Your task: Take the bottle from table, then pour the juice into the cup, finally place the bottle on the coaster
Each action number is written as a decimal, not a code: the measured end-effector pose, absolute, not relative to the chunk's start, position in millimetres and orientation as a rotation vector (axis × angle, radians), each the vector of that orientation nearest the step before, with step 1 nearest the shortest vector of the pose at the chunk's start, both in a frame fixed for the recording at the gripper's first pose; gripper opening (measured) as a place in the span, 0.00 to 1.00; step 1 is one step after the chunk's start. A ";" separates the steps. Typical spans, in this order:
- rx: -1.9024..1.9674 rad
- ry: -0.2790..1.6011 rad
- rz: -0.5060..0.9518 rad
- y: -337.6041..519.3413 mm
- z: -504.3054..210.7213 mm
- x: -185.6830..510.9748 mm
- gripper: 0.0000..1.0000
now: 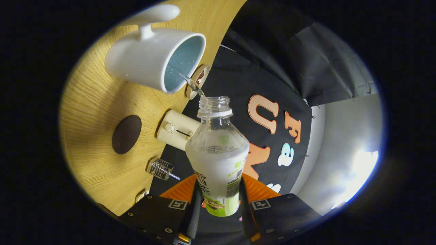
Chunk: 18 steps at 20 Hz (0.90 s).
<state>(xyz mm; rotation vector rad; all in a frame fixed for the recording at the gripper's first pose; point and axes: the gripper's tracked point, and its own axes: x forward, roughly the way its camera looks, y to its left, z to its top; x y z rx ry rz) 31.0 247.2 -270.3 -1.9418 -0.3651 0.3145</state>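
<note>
My gripper (218, 200) is shut on a clear plastic bottle (218, 153) with a white and green label, held between both fingers and tipped over so its open neck (214, 105) points at the cup. A thin stream of liquid (192, 85) runs from the neck into the white mug (153, 58), whose pale blue inside faces me. The mug stands on the wooden table (95, 102) with its handle on the far side. A dark round coaster (126, 134) lies on the table beside the mug, apart from it, level with the bottle's shoulder.
A cream box-shaped device (175, 129) with a round button stands on the table next to the bottle. A small clear ribbed object with a metal pin (160, 168) sits near the table's edge by my left finger. The black booth cloth (272, 85) hangs beyond.
</note>
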 end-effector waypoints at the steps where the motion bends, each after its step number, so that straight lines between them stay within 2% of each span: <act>1: -1.948 -0.373 0.314 248.9 -268.9 31.2 0.53; 18: -2.018 -0.451 0.320 268.3 -255.0 26.2 0.53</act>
